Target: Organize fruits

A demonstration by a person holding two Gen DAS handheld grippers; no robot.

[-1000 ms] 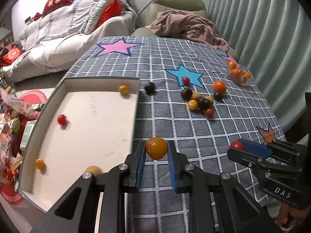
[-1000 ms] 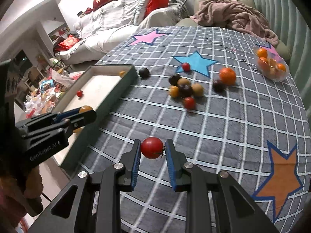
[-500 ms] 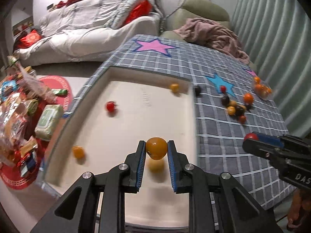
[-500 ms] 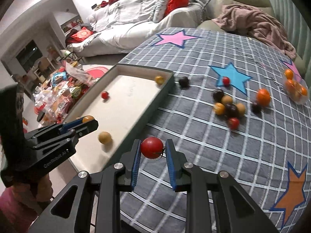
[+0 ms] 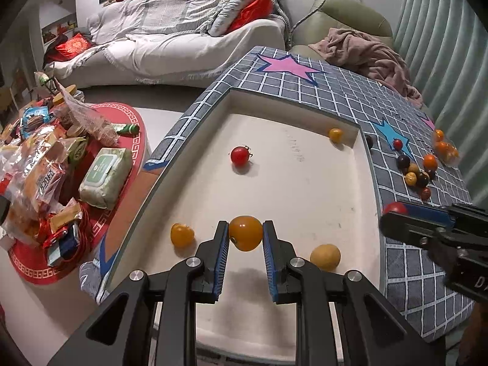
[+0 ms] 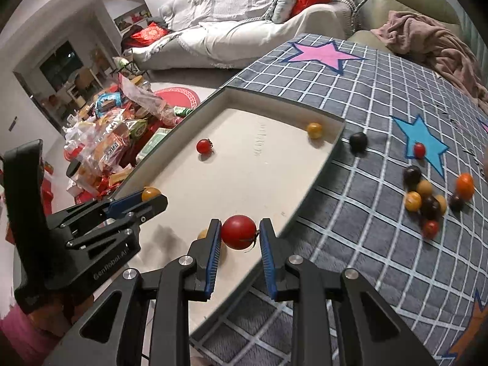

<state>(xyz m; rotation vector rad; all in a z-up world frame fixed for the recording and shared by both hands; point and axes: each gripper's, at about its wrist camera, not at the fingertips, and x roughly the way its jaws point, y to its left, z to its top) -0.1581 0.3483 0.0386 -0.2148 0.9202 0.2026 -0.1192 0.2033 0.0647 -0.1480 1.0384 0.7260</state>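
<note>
Four fruits (image 5: 240, 155) in tray (image 5: 305, 201); others (image 5: 416, 172) beside it.

tray (image 5: 363, 189) interior: matt off-white, smooth, faintly scuffed. cloth (image 6: 381, 97) over the surface: soft napped grey fabric, printed grid. orange tomato (image 5: 245, 233) and red tomato (image 6: 238, 232): glossy smooth skins. jaws: matt black plastic, ribbed blue pads, bright metal screws.

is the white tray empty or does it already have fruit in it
Not empty: the white tray holds four loose fruits, including a red tomato.
</note>
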